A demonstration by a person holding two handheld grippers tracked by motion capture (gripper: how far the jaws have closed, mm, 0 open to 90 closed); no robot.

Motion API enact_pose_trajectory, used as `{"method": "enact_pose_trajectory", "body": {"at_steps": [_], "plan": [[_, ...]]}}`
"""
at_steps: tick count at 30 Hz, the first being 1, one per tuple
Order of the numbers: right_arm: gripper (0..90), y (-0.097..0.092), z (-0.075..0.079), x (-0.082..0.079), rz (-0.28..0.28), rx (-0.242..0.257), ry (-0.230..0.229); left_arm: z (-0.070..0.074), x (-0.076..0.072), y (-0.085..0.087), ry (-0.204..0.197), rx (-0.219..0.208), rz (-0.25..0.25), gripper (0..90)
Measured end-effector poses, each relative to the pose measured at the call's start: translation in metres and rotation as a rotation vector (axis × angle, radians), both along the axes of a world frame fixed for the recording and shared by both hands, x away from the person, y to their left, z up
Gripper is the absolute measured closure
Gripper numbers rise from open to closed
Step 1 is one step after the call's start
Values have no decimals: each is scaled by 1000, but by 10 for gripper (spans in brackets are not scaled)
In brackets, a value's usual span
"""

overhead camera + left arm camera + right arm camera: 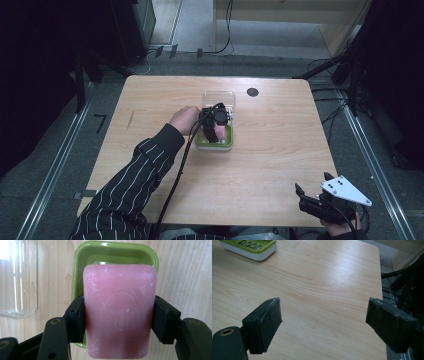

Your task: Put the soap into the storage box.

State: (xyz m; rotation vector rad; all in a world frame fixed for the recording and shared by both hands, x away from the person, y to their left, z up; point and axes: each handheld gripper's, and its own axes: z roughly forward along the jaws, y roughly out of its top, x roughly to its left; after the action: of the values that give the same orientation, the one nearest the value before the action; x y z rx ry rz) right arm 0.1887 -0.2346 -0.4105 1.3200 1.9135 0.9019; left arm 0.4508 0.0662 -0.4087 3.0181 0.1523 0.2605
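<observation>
A pink bar of soap (119,312) is clamped between the two black pads of my left gripper (119,320), which is shut on it. The bar hangs just above a green soap dish (115,255). In the high view the left gripper (214,125) hovers over that green dish (226,142) near the table's middle, and a bit of pink soap (220,136) peeks out beneath it. My right gripper (312,192) rests at the table's near right corner, jaws wide apart with nothing between them. Its own view has the right gripper (323,323) over bare wood, the green dish (249,247) far off at top left.
A clear plastic lid (219,98) lies just behind the dish, also seen as the clear lid (17,277) at the left. A round black grommet (252,92) sits in the wooden table (280,145) near the far edge. Cables and dark stands surround the table.
</observation>
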Motion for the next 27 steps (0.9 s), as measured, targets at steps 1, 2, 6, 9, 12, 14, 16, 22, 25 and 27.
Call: {"method": "enact_pose_trajectory", "body": {"at_steps": [1,2,6,9,12,14,16,22,25,27], "plan": [[135,0,0,0,-1,-2,-1,-1,1,0,2,2,-3,386],[135,-1,0,-1,-1,-2,0,-2,1,0,2,2,2,386],[135,-1,0,-1,-3,-1,1,-6,4,-1,2,11,4,385],[135,-1,0,-1,-4,-1,0,-9,6,-1,-6,10,8,385],[135,-1,0,-2,-3,-3,2,-11,7,0,-5,14,8,386],[135,-1,0,-1,-3,-3,1,-13,8,-1,-3,16,7,386],[135,-1,0,-1,-7,-2,2,-14,8,-1,2,18,3,385],[134,-1,0,-1,-6,-3,4,-19,10,-1,10,31,-1,385],[135,-1,0,-1,-6,-2,4,-22,11,-2,15,36,-1,385],[135,-1,0,-1,-6,-2,4,-24,11,-2,17,35,-3,385]]}}
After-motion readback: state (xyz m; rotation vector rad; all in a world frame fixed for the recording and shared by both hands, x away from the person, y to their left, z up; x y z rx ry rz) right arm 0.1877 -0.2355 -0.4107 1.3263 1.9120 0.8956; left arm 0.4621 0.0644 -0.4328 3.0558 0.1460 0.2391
